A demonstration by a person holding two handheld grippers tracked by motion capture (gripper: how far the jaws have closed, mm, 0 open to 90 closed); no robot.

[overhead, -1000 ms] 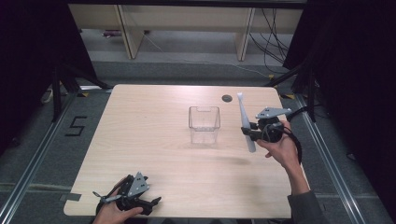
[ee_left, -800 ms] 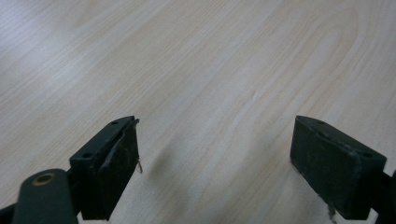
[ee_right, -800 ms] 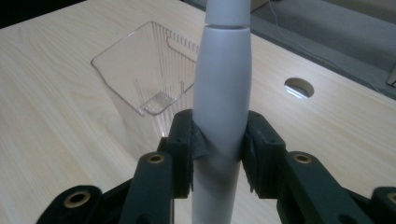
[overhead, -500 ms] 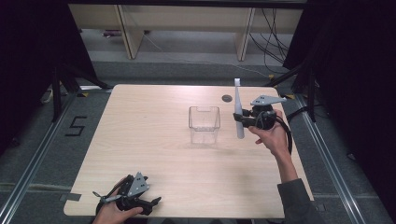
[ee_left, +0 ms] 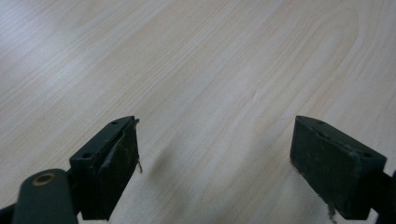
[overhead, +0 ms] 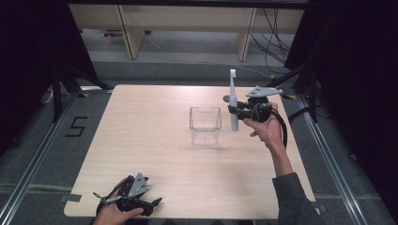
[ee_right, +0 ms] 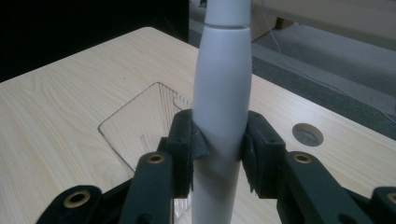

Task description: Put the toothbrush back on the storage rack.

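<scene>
The right gripper [overhead: 236,111], right of frame centre, clamps an upright white toothbrush [overhead: 233,101] beside the clear container [overhead: 205,124]; the left gripper [overhead: 133,202], at the bottom left, stands wide open and holds nothing.

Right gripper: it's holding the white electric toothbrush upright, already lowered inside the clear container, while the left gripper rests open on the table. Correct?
Not quite. The right gripper holds the white electric toothbrush upright, but beside the clear container, on its right and outside it, not lowered in; the high view shows this. The left gripper does rest open on the table.
</scene>
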